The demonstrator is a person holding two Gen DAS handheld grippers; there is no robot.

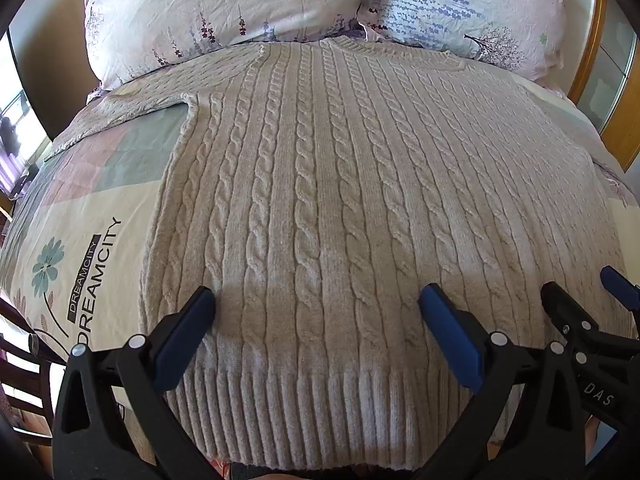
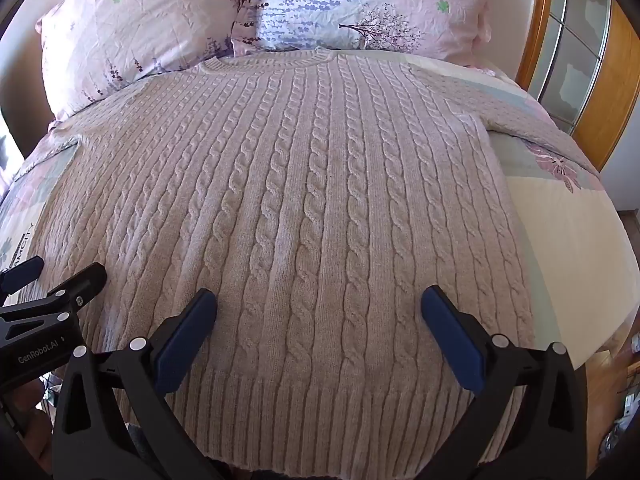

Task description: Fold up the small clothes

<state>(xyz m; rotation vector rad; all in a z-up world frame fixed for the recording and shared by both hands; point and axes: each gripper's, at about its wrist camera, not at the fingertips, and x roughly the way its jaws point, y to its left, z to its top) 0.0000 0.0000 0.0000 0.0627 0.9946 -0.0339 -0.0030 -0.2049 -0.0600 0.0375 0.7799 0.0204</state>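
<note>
The bed [image 1: 100, 216] fills both views, its patterned cover printed with a flower and the word DREAMCITY near the left edge. A beige cable-knit sweater [image 1: 320, 184] lies flat and face up across the middle of the bed, neck toward the head end and ribbed hem at the foot edge. Its left sleeve [image 1: 132, 108] stretches out toward the bed's left edge, and the right sleeve [image 2: 532, 128] reaches toward the right edge. Two floral pillows [image 1: 216, 12] sit side by side at the head end, touching the sweater's collar. A wooden door frame [image 2: 536, 28] stands past the bed's right side.

The left claw [image 1: 316, 300] hovers over the lower part of the sweater near the hem, its blue-padded fingers spread wide with nothing between them. The right claw [image 2: 318, 300] hangs just beside it, over the same lower stretch of knit, likewise spread wide and holding nothing. Whether either claw touches the knit cannot be told.
</note>
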